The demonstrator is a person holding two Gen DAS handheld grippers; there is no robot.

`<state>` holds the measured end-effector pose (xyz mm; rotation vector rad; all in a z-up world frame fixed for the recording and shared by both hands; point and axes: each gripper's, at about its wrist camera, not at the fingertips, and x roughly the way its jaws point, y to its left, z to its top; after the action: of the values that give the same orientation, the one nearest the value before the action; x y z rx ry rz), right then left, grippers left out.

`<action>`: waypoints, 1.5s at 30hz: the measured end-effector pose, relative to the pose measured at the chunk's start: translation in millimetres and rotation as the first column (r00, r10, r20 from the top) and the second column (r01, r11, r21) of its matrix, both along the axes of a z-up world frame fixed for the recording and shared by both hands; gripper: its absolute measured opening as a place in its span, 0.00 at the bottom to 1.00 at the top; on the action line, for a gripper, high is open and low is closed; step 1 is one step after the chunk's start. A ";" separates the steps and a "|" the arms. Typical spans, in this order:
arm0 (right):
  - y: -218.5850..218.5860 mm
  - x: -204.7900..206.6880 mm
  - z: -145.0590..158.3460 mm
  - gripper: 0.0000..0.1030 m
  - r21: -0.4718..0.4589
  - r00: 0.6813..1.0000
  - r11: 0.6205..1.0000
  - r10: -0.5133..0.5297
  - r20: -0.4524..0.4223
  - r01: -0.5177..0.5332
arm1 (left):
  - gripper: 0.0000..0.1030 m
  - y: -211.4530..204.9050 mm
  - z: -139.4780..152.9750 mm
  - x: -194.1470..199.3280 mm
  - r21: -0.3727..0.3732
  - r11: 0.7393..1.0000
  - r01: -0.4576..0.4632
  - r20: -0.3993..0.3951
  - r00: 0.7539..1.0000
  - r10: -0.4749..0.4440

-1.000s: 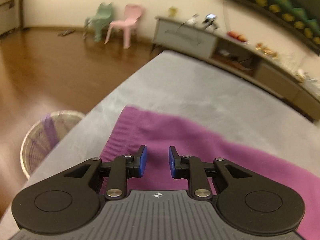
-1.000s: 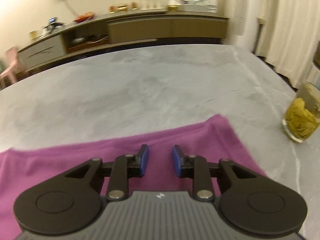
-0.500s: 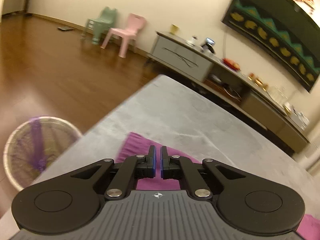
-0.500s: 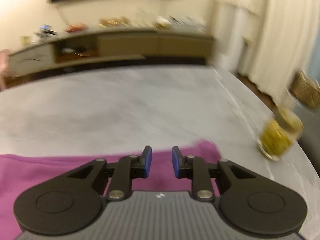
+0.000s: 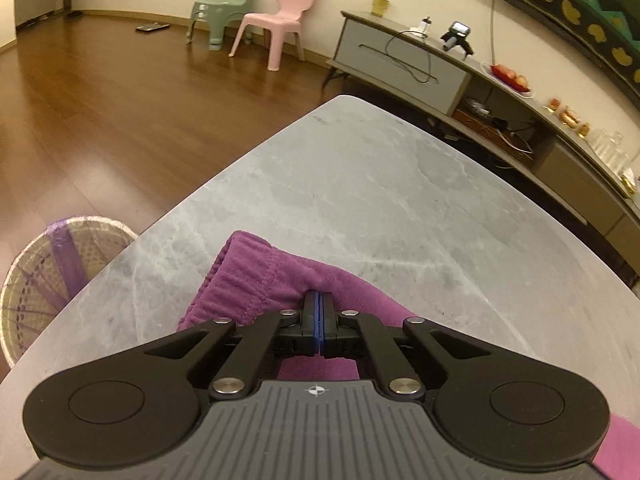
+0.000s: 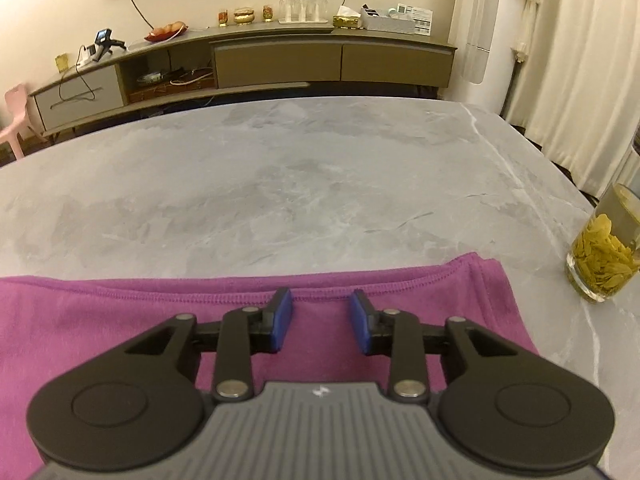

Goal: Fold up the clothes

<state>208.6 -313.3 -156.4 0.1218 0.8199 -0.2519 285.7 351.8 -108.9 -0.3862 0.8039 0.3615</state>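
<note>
The left hand-held gripper sits low in the centre of its view with its blue pads pressed together, pinching a raised ridge of the purple garment at its stitched band. The cloth bunches up around the pinch and trails off to the lower right of the frame. The right hand-held gripper hangs over the same purple garment with its fingers apart, nothing between them, just short of the hemmed far edge that runs across the frame.

The garment lies on a grey marbled table, which fills the middle of both views. At the right edge of the right view a glass jar of yellow flakes stands on the table, near the cloth's corner but apart from it.

In the left view a woven basket stands on the wooden floor at lower left. A green chair and a pink chair stand by the wall at the top, and a long low sideboard runs behind the table.
</note>
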 end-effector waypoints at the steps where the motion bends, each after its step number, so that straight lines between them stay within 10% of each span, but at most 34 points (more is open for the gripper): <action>1: -2.8 -2.1 0.0 0.28 0.017 1.000 1.000 0.003 0.008 -0.003 | 0.01 -2.7 6.7 -4.6 0.004 1.000 -0.003 0.009 1.000 0.003; 7: -47.9 -53.7 49.0 0.24 0.073 0.981 0.987 -0.151 0.123 0.143 | 0.03 -18.3 58.3 -63.1 0.085 0.987 0.140 0.089 0.985 -0.148; 12: -48.8 -76.2 33.9 0.23 0.081 0.999 0.995 -0.052 0.005 0.051 | 0.03 -36.1 31.3 -84.9 0.120 0.945 0.306 -0.061 0.952 -0.301; 28: -70.5 -94.0 15.4 0.16 0.000 0.995 0.995 -0.096 -0.009 0.096 | 0.06 -24.1 -0.4 -78.4 0.202 0.965 0.167 -0.072 0.985 -0.155; 32: -25.1 -103.9 38.2 0.16 0.018 0.994 0.998 0.059 0.088 -0.061 | 0.06 -24.0 0.1 -78.2 0.206 0.964 0.167 -0.076 0.985 -0.155; 36: 18.7 -95.1 21.4 0.16 -0.006 0.977 0.977 0.215 -0.003 -0.215 | 0.06 -19.5 -0.3 -80.2 0.187 0.967 0.172 -0.065 0.985 -0.162; 40: -1.5 -88.2 7.8 0.35 -0.026 0.990 0.991 0.128 -0.053 -0.129 | 0.06 -16.3 -1.2 -80.8 0.175 0.968 0.180 -0.057 0.983 -0.172; 45: -47.2 -99.3 12.3 0.28 0.036 0.998 0.999 -0.032 -0.057 0.034 | 0.06 -13.2 -1.1 -79.0 0.161 0.971 0.177 -0.052 0.984 -0.171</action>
<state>109.3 -360.4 -144.1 0.1636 0.8798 -0.2722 206.6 338.6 -110.0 -0.1524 0.8314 0.2697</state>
